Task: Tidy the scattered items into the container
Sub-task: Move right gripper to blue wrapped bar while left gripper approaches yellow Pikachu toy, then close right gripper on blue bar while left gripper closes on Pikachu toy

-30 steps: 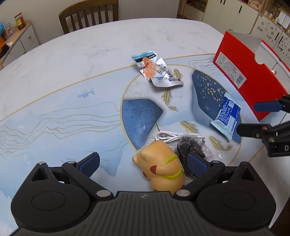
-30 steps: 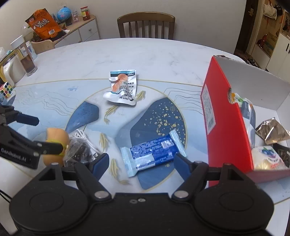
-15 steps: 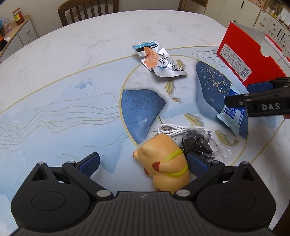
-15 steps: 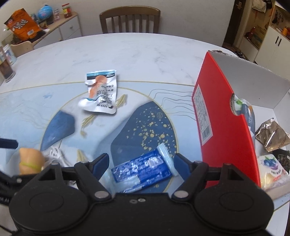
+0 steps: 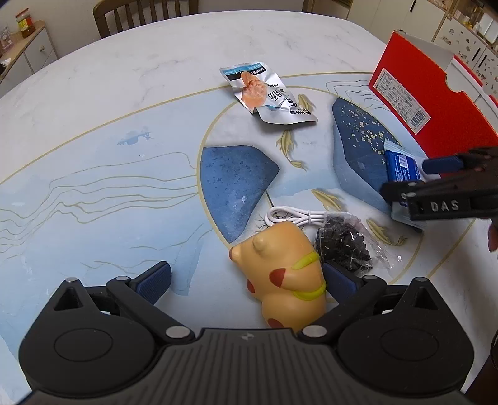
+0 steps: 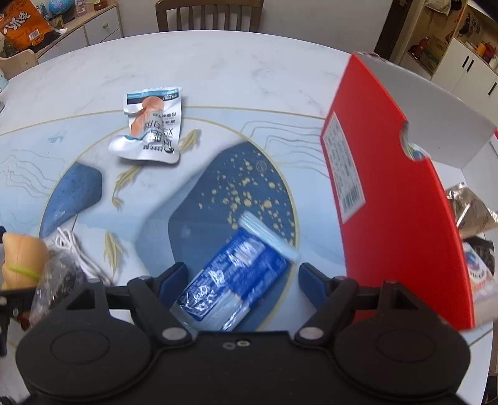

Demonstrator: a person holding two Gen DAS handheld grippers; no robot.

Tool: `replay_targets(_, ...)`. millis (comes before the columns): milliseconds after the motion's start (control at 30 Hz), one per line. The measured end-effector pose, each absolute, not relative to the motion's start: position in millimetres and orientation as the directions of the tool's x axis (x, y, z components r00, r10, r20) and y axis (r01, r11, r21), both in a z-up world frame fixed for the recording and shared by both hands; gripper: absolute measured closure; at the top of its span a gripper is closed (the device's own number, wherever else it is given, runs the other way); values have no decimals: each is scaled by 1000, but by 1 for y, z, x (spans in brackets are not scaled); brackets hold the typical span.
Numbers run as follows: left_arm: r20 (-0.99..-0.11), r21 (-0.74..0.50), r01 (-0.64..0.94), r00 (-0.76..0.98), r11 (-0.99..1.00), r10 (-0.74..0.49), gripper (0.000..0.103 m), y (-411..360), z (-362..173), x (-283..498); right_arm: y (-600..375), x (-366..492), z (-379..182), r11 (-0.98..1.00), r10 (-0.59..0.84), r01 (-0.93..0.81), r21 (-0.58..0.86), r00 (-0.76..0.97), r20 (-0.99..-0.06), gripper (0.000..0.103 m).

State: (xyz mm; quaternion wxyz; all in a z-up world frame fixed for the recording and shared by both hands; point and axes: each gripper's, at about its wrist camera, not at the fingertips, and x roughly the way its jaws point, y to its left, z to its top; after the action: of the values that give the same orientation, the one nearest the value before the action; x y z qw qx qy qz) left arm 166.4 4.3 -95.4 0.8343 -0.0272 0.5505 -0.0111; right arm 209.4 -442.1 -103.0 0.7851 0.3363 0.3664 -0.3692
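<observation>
A red box (image 6: 401, 199) stands at the table's right and holds several packets; it also shows in the left wrist view (image 5: 435, 102). My right gripper (image 6: 242, 277) is open, its jaws either side of a blue snack packet (image 6: 236, 274) lying on the table, which also shows in the left wrist view (image 5: 401, 168). My left gripper (image 5: 246, 278) is open around a yellow toy (image 5: 286, 274), which lies close to the right finger. A bag of dark bits (image 5: 345, 246), a white cable (image 5: 292, 216) and a silver pouch (image 5: 267, 93) lie on the table.
The round marble table (image 5: 124, 93) has a blue painted pattern. A wooden chair (image 6: 208, 14) stands at the far side. A sideboard (image 6: 93, 28) with an orange bag (image 6: 23, 28) stands at the back left. White cabinets stand behind the box.
My right gripper has moved forward and down over the blue packet, which now lies between its jaws. My left gripper has shifted slightly; the toy stays between its fingers.
</observation>
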Motion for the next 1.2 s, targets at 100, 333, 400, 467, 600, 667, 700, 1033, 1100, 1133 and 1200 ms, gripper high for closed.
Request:
replay_targets(100,-919,-68,-13,391,998,-57,0,5,-97,166,-441,201,-106,480,-311,824,301,480,-820,24)
replay_targets(333,-926,-77,-9,371,997,-69,1,3,-101,165,-437,194,-107,480,-306,817,320,498,-812,24)
replay_targets(400,-926,-65,-2,373,998,-60,1,1,-102,164,-436,193,-108,483,-308,815,319,499,-810,25)
replay_targets(467,-925,-60,-4,376,998,-54,1,0,-101,164,-436,193,-108,481,-309,816,320,500,-809,25)
replay_targets(600,-921,-60,2,386,998,-56,8,-2,-99,164,-436,191,-107,483,-313,815,320,503,-806,33)
replay_targets(667,-917,-48,9,397,999,-47,16,-5,-98,164,-436,191,-106,486,-316,813,321,506,-803,39)
replay_targets(700,-915,-39,15,400,999,-42,21,-7,-97,164,-437,191,-105,488,-317,812,320,506,-802,42)
replay_targets(1033,-911,-31,10,411,999,-32,52,-9,-91,163,-439,186,-103,478,-325,815,329,512,-795,65)
replay_targets(1100,-911,-35,8,410,999,-36,54,-8,-90,163,-439,185,-104,476,-322,814,332,513,-796,66)
replay_targets(1133,-911,-39,7,411,999,-38,55,-8,-90,162,-439,185,-103,477,-321,814,333,513,-796,67)
replay_targets(1200,-912,-42,3,409,999,-39,56,-8,-90,162,-439,184,-103,475,-316,812,339,517,-796,67)
